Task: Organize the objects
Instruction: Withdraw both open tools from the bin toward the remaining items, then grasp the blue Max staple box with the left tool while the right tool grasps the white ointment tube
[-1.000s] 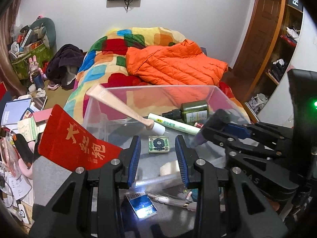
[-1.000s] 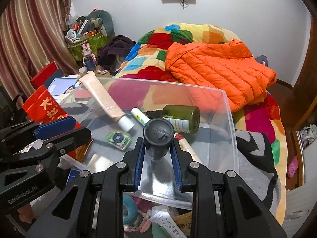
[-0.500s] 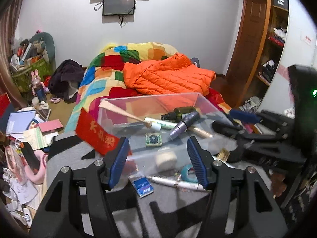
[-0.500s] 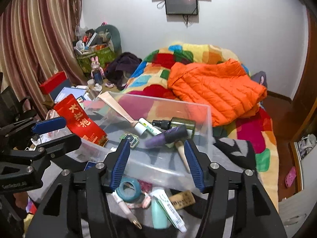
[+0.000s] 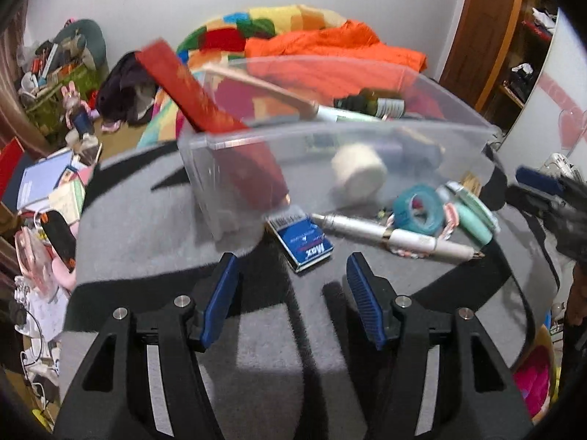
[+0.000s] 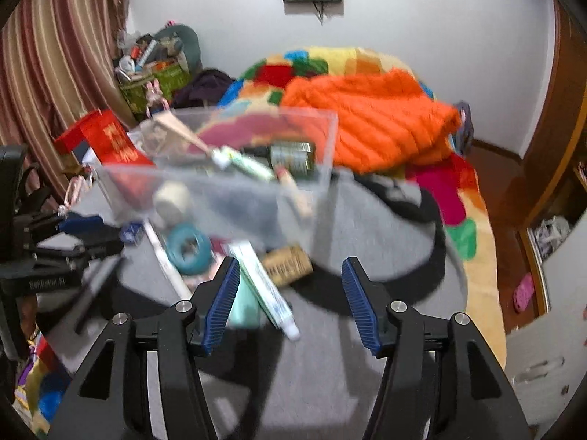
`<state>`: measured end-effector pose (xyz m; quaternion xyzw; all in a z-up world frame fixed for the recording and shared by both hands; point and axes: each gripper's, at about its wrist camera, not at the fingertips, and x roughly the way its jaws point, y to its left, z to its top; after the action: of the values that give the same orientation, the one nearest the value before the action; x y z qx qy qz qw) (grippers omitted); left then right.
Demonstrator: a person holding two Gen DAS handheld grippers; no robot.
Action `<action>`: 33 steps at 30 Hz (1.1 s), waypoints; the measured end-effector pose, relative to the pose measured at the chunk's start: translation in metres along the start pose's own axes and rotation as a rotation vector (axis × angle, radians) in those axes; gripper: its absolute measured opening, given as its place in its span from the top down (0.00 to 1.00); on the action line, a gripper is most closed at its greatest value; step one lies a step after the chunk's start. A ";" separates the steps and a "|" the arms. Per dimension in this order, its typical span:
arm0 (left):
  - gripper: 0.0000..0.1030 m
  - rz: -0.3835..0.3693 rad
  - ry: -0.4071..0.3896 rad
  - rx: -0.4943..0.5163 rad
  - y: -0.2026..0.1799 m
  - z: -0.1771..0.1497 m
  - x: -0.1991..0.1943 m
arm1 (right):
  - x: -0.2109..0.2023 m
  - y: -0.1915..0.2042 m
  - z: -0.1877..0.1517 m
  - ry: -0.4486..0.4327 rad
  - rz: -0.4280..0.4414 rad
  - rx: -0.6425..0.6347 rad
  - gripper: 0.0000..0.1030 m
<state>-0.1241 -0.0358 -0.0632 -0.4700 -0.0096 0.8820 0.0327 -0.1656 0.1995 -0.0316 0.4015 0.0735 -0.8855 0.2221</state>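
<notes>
Grippers (image 5: 291, 293) agape above cluttered grey cloth (image 5: 146, 227)

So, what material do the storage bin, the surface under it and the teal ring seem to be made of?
Bin: clear rigid plastic, slightly glossy; the things inside show through its walls.
Surface: grey fabric, matte and fuzzy, probably felt or fleece; the weave is too blurred to tell.
Teal ring: looks like a roll of adhesive tape, smooth, with a hollow core; plastic or paper, I cannot tell.
</notes>
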 end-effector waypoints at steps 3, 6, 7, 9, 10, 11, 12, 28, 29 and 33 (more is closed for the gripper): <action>0.41 -0.007 0.015 -0.010 -0.001 0.003 0.008 | 0.008 -0.008 -0.014 0.038 0.013 0.031 0.47; 0.41 0.012 0.022 -0.016 -0.001 0.009 0.015 | 0.015 -0.011 -0.021 0.060 0.034 0.056 0.47; 0.42 0.015 0.027 -0.023 0.000 0.011 0.018 | 0.017 -0.012 -0.022 0.064 0.040 0.061 0.48; 0.50 0.004 0.039 -0.038 0.002 0.014 0.021 | 0.019 -0.013 -0.023 0.064 0.058 0.069 0.48; 0.52 -0.003 0.040 -0.041 0.002 0.014 0.022 | 0.020 -0.013 -0.023 0.062 0.068 0.071 0.49; 0.54 -0.005 0.036 -0.041 0.002 0.014 0.021 | 0.020 -0.011 -0.023 0.061 0.072 0.070 0.51; 0.56 -0.007 0.033 -0.035 0.000 0.014 0.021 | 0.021 -0.011 -0.023 0.062 0.077 0.068 0.56; 0.74 -0.011 -0.017 -0.012 0.006 -0.019 -0.005 | 0.020 -0.004 -0.027 0.069 0.116 0.032 0.87; 0.74 -0.011 -0.018 -0.007 0.006 -0.022 -0.008 | 0.018 -0.003 -0.027 0.069 0.117 0.028 0.87; 0.74 -0.035 -0.012 0.014 0.004 -0.036 -0.020 | 0.011 -0.001 -0.031 0.069 0.129 0.029 0.89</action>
<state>-0.0828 -0.0419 -0.0667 -0.4641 -0.0117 0.8842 0.0516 -0.1512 0.2063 -0.0608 0.4389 0.0424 -0.8559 0.2702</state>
